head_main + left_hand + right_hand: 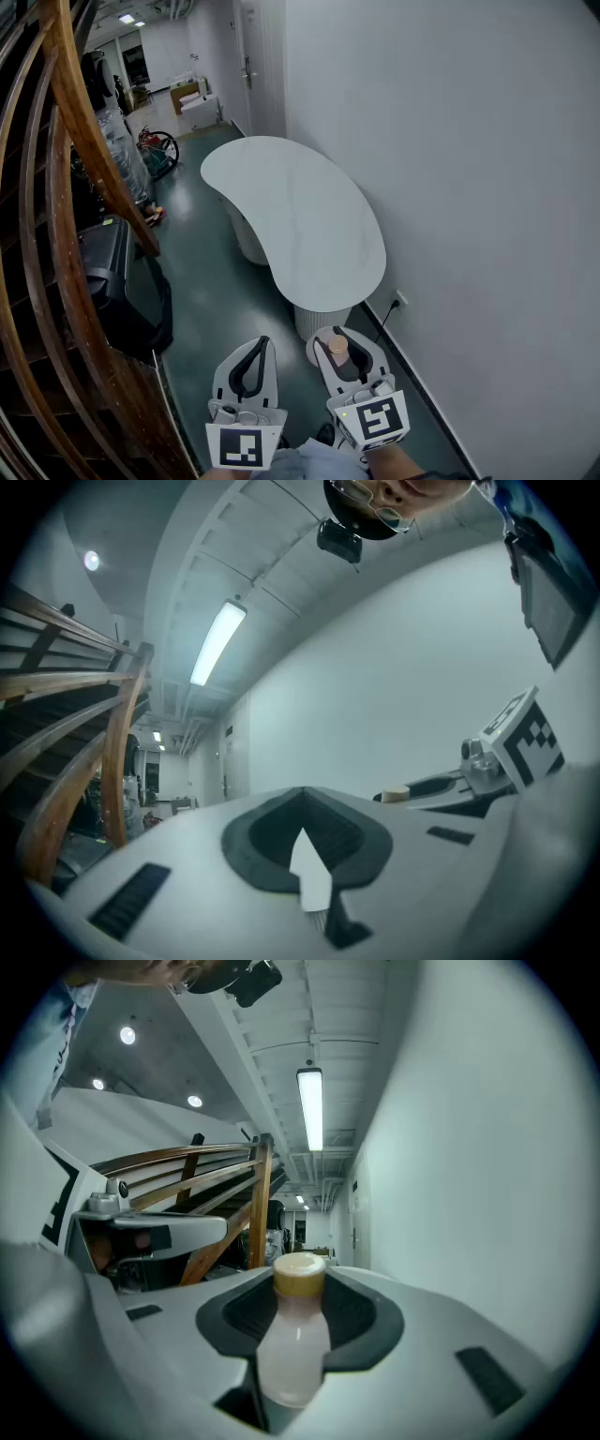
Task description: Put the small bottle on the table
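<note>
A small whitish bottle [338, 349] with a tan cap stands upright between the jaws of my right gripper [342, 339], which is shut on it. In the right gripper view the bottle [295, 1335] fills the middle, between the dark pads. My left gripper [255, 349] is held level beside it on the left, its jaws together with nothing in them. The left gripper view shows the closed pads [305, 803] and, off to the right, the bottle's cap [395, 793]. A white kidney-shaped table [300, 216] lies ahead, its near end just beyond both grippers.
A curved wooden stair railing [56, 187] runs down the left side. A black case [112, 272] sits on the dark green floor beside it. A white wall with a socket [400, 300] borders the table on the right. Clutter and a door stand far back.
</note>
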`<action>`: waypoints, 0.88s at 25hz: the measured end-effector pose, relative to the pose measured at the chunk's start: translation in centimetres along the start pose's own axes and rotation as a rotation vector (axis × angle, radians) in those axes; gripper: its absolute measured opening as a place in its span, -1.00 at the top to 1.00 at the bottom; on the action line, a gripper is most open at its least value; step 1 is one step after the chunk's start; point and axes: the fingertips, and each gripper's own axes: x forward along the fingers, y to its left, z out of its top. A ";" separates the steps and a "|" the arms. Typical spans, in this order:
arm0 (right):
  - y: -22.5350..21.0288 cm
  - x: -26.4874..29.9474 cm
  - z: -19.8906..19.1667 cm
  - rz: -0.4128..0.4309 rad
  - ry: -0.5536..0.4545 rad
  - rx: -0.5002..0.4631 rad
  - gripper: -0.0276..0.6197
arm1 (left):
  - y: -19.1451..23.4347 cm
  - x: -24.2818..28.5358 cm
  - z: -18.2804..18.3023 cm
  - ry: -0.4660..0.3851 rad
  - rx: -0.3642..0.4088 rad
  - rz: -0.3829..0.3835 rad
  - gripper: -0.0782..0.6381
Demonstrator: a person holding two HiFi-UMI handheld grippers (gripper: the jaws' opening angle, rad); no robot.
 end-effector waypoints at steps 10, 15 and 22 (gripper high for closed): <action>-1.5 -0.7 0.0 -0.009 -0.001 0.017 0.52 | -1.1 0.7 -0.1 0.019 -0.008 0.006 0.78; -2.7 -1.1 -0.5 -0.006 0.003 0.030 0.52 | -2.0 1.1 -0.3 0.017 0.002 0.013 0.78; -3.6 -1.4 -1.9 0.041 0.019 0.040 0.52 | -3.2 1.1 -1.5 0.040 0.007 0.053 0.78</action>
